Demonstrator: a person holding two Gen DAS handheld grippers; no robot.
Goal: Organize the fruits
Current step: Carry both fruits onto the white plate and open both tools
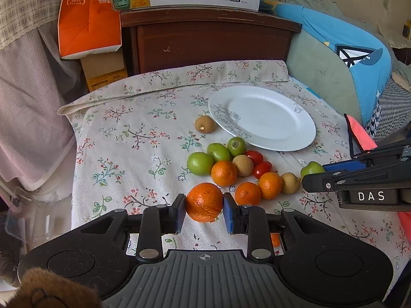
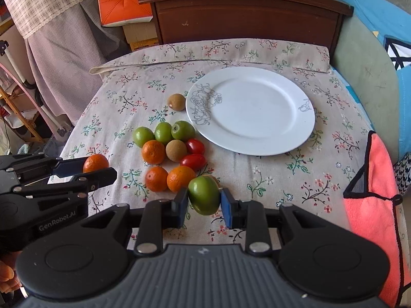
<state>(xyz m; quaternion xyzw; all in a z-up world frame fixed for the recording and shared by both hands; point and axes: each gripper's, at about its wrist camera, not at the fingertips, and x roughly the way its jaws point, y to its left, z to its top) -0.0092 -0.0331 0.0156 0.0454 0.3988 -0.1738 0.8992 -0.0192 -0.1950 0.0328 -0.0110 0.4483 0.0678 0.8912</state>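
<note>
Orange mandarin (image 1: 204,202) sat clamped in left gripper (image 1: 204,206); right gripper (image 2: 204,200) was clamped on a green fruit (image 2: 204,195). Both hung above the floral cloth (image 2: 269,179) near the pile. Pick step looked complete; next, likely carry each to the empty white plate (image 2: 257,138).

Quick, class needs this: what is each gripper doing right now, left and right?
Left gripper: closed on an orange.
Right gripper: closed on a green fruit.
</note>
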